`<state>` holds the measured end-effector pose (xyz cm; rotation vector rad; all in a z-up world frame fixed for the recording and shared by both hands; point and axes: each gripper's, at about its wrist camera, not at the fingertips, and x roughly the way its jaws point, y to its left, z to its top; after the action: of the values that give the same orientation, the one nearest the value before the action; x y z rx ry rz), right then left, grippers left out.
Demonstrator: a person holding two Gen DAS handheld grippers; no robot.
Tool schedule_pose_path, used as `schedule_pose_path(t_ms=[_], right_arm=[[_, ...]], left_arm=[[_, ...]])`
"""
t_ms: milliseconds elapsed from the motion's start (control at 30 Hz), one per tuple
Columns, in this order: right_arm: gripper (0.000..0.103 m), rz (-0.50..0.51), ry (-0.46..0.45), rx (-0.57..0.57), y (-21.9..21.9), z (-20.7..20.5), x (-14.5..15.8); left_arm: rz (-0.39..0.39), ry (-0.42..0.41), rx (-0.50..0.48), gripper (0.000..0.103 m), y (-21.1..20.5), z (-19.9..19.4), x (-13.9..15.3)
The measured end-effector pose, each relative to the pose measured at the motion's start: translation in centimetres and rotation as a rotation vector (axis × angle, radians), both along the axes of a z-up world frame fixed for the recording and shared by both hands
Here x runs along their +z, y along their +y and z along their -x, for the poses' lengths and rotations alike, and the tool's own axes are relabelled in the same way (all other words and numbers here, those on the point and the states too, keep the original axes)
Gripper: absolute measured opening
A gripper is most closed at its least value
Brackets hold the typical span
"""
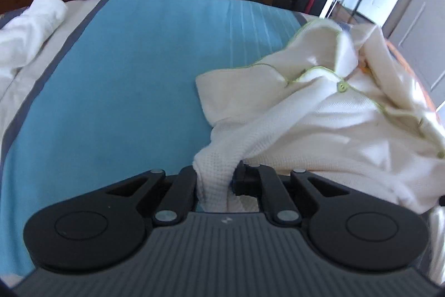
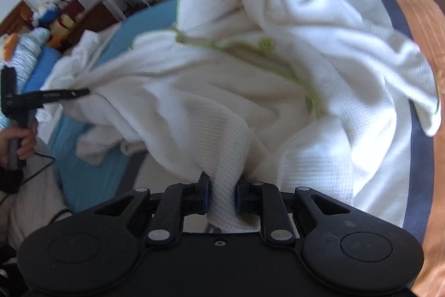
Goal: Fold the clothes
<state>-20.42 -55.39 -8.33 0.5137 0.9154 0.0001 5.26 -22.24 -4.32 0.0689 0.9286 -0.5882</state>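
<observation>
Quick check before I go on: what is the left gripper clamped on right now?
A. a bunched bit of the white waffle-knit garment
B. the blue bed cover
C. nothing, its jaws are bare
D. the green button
A: the left gripper has a bunched fold of the white garment pinched between its fingers, while the green button lies further up the cloth and the blue bed cover is untouched.
</observation>
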Motion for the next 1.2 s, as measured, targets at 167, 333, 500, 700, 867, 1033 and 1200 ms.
schedule_pose_path(t_ms=[167,333,500,700,867,1033,1200], right_arm=[[0.046,-0.070,-0.209,-0.116,-1.8,2.0,3.1],[0.052,-0.019,-0.224,-0.268,-4.3,3.0,3.1],[0.056,-0.027,-0.142,-0.383,-6.8,2.0,0.8],[0.061,-0.075,-0.160,-0.445,-10.3,-1.0,0.3],[0.067,-0.133,-0.201,-0.453,-12.9,-4.3,0.8],[0.073,-0.196,-0.213,-0.480,-14.8,-6.9,-0.3],[0.085,-0.353,-0.256,-0.471,-14.8,-9.5,-1.2]], left_arm=[[0.049,-0.166,-0.019,0.026,-0.7,1.9,4.1],[0.176,-0.281,-0.094,0.043,-1.2,2.7,9.1],[0.217,-0.332,-0.163,0.074,-3.2,1.5,12.1],[0.107,-0.237,-0.416,0.074,-12.7,-2.9,8.4],[0.013,-0.224,-0.542,0.074,-20.2,-5.3,5.2],[-0.056,-0.253,-0.619,0.073,-25.4,-6.0,2.1],[-0.063,-0.281,-0.767,0.068,-30.3,-4.4,0.9]])
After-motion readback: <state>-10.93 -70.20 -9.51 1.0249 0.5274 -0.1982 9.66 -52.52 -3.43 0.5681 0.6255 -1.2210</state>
